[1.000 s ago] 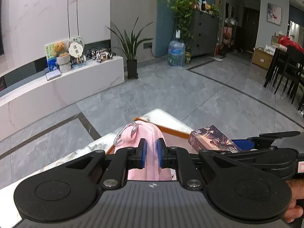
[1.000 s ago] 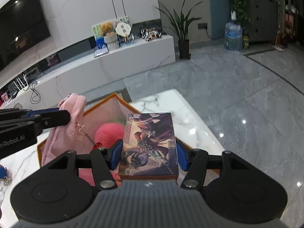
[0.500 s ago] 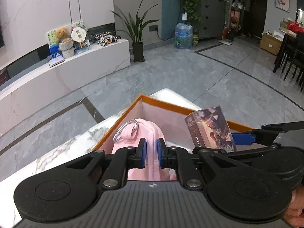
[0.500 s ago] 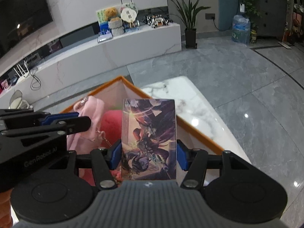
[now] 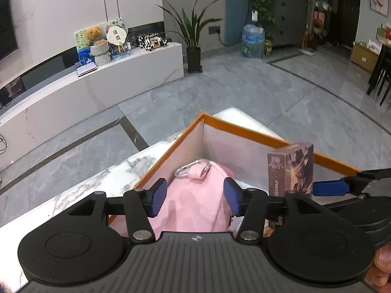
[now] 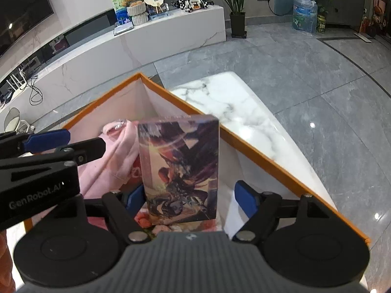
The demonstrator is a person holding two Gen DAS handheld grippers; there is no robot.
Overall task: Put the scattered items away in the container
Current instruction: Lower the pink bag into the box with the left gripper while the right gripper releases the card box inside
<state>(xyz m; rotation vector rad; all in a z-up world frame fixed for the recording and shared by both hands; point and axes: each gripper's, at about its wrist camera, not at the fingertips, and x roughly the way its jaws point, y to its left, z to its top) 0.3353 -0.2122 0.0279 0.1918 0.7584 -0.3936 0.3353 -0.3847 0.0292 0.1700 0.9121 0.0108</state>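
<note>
An orange-rimmed box (image 5: 246, 131) with white inner walls stands on a marble table; it also shows in the right wrist view (image 6: 185, 105). My left gripper (image 5: 194, 195) is open above it, its pads apart on either side of a pink plush pouch (image 5: 195, 202) with a silver carabiner (image 5: 193, 168); the pouch lies in the box. My right gripper (image 6: 193, 200) is open around a printed card box (image 6: 180, 171), which stands upright inside the container with gaps to both pads. The card box also shows in the left wrist view (image 5: 290, 171), the pouch in the right wrist view (image 6: 117, 153).
The marble table (image 6: 234, 105) extends right of the box, with grey tiled floor (image 5: 244, 92) beyond its edge. A long white TV bench (image 5: 97, 85) with toys stands at the back, and a potted plant (image 5: 193, 36) next to it. Other soft items lie under the card box.
Both grippers have opened: the left let go of the pink pouch, the right let go of the card box. Both items have come down into the orange box.
</note>
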